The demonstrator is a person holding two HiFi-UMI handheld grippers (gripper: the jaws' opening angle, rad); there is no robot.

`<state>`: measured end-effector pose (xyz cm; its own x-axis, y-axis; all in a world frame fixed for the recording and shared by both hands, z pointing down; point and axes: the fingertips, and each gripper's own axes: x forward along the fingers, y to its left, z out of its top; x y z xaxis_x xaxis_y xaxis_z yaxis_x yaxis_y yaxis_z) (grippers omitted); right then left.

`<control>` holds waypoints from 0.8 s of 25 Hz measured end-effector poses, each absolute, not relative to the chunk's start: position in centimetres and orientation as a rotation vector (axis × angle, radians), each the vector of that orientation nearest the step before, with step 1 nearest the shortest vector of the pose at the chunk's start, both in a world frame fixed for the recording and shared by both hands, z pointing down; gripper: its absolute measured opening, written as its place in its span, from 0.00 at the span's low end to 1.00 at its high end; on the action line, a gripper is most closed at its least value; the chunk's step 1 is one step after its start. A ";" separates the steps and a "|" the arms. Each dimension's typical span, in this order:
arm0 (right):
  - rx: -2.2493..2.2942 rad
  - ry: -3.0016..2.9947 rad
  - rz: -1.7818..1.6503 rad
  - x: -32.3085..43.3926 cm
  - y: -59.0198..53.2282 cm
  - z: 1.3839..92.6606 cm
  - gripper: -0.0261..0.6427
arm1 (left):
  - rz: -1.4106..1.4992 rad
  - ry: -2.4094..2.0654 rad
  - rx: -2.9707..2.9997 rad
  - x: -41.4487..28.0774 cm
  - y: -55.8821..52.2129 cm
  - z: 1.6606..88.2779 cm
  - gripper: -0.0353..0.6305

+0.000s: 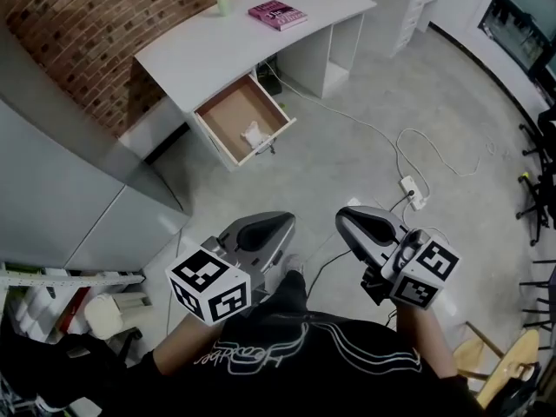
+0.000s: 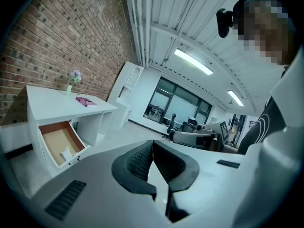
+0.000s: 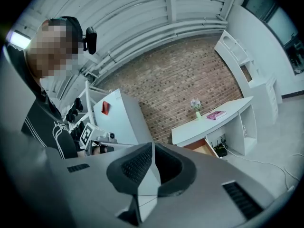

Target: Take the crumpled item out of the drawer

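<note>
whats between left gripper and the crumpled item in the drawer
Head view: just bare floor and the drawer front between left gripper and crumpled item.

White desk (image 1: 208, 46), pink book (image 1: 277, 14), white crumpled item (image 1: 254, 135) (brown drawer (image 1: 228, 113)).

Brick wall (image 1: 87, 24), white desk (image 1: 228, 49), grey floor (image 1: 347, 159)
</note>
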<state>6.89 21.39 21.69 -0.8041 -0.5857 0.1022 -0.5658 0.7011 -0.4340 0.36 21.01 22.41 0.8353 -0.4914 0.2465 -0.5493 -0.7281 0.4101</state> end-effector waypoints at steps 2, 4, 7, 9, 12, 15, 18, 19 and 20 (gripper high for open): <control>-0.961 2.874 -0.733 6.2 16.7 22.4 0.11 | 0.186 -0.766 2.515 -0.1 16.7 23.5 0.09; -0.951 2.880 -0.741 5.6 12.5 23.1 0.11 | 0.197 -0.768 2.484 -0.8 12.5 24.8 0.09; -0.954 2.873 -0.782 4.7 7.3 24.8 0.11 | 0.212 -0.791 2.447 -2.2 7.0 26.7 0.09; -0.956 2.880 -0.820 4.2 4.9 26.3 0.11 | 0.222 -0.814 2.427 -3.1 4.1 28.2 0.09; -0.971 2.886 -0.868 3.7 2.3 28.5 0.11 | 0.240 -0.830 2.409 -3.9 1.3 30.1 0.09; -1.017 2.865 -0.886 3.8 0.1 29.6 0.11 | 0.242 -0.868 2.398 -4.4 -1.0 31.5 0.09; -1.001 2.882 -0.883 3.2 -1.2 30.1 0.11 | 0.276 -0.952 2.383 -5.6 -3.3 33.3 0.09; -0.987 2.896 -0.883 2.9 -1.6 30.2 0.11 | 0.287 -0.978 2.372 -6.0 -3.9 34.0 0.09; -0.971 2.909 -0.886 2.6 -2.1 30.4 0.11 | 0.296 -0.998 2.360 -6.5 -4.6 34.6 0.09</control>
<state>2.57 -2.08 30.36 -0.8137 -0.5401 0.2147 -0.5681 0.6609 -0.4904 -6.50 -4.57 34.59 0.6995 -0.5923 0.3998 -0.7145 -0.5700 0.4057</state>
